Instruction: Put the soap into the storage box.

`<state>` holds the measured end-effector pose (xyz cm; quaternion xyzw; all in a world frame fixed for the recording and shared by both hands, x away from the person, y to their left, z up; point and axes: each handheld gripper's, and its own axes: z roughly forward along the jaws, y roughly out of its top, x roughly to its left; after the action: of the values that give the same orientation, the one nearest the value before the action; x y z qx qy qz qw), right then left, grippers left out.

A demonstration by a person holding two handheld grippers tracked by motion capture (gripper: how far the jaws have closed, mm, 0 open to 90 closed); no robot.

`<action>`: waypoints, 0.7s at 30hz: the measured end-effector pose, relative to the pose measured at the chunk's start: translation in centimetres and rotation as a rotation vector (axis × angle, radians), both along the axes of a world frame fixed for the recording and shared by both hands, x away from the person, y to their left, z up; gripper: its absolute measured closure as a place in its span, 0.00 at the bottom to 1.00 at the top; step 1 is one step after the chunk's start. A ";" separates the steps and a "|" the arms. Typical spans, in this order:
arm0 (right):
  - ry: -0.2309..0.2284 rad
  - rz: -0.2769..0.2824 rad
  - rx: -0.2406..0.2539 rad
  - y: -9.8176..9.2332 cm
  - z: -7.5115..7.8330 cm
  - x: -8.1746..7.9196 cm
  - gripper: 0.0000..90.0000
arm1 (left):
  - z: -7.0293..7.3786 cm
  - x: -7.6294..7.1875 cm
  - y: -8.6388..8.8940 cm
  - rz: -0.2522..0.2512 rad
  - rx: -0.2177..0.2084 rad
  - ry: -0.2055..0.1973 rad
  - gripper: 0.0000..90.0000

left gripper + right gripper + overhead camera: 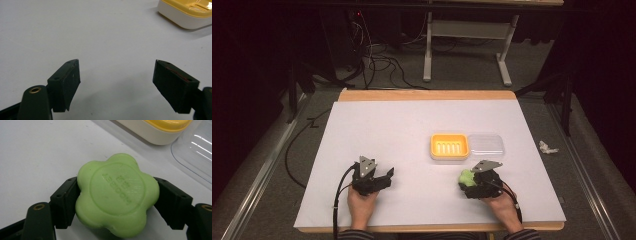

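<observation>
White worktop (412, 130) carries a yellow dish (449, 146) with a clear lid (486, 144) touching its right side. Just below the dish, the right claw (116, 195) grips green soap (116, 195). Well left of the dish, the left claw (116, 82) gapes wide, holding nothing.

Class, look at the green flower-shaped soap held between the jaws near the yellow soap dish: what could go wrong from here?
1. The right hand-held gripper grips the soap only on its rounded lobes, so it may slip or twist out.
2. The clear lid lies right beside the yellow soap dish; the soap or jaws might knock it while approaching.
3. Hard squeezing might dent the soap.
</observation>
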<state>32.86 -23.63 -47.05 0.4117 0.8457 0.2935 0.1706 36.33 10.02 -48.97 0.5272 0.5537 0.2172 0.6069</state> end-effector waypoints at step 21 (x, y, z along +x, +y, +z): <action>-0.038 0.037 0.033 -0.5 0.7 -0.4 0.30 | 0.0 0.1 0.0 0.003 0.001 0.002 0.25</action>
<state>32.46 -24.15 -46.35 0.3931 0.8449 0.3181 0.1744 36.39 10.05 -49.00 0.5268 0.5551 0.2176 0.6058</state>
